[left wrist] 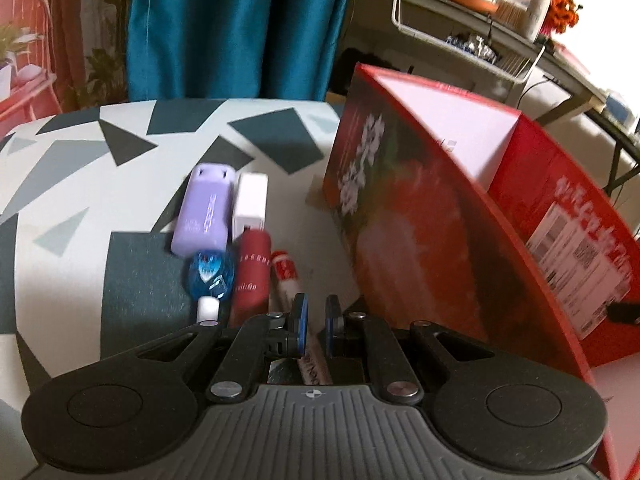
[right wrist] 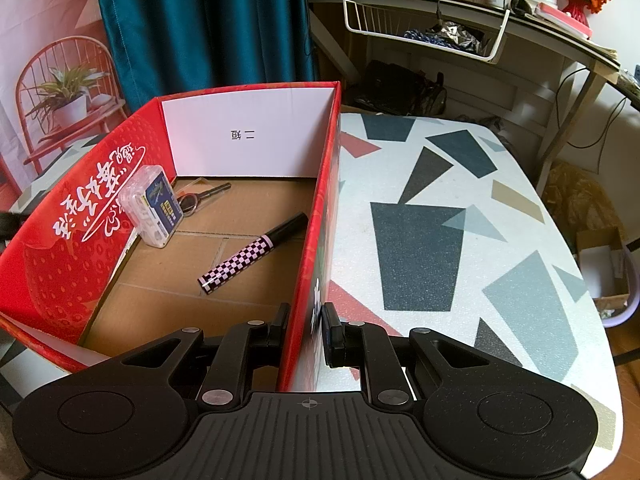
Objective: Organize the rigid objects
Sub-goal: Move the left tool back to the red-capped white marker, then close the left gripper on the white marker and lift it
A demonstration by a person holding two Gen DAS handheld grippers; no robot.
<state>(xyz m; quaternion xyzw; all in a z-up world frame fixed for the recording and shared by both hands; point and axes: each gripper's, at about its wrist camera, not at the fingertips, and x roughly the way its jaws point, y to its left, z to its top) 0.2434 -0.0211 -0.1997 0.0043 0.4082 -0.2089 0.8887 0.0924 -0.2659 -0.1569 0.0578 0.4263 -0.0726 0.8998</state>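
Note:
In the left wrist view my left gripper (left wrist: 316, 316) hangs over a red-and-white pen (left wrist: 286, 276) on the patterned table; its jaws stand slightly apart with the pen beneath them, not clearly clamped. Beside the pen lie a red tube (left wrist: 252, 276), a blue faceted bottle (left wrist: 210, 274), a purple case (left wrist: 204, 212) and a white box (left wrist: 250, 200). The red cardboard box (left wrist: 460, 216) stands to the right. In the right wrist view my right gripper (right wrist: 306, 320) is shut on the red box's right wall (right wrist: 320, 216). Inside lie a checkered pen (right wrist: 250, 254), a clear plastic case (right wrist: 154, 204) and keys (right wrist: 196, 198).
The patterned table (right wrist: 440, 220) extends to the right of the box. A teal curtain (right wrist: 200, 20) hangs behind. A desk with a white wire basket (right wrist: 424, 20) and clutter stands at the back right. A small bin (right wrist: 608, 276) sits on the floor to the right.

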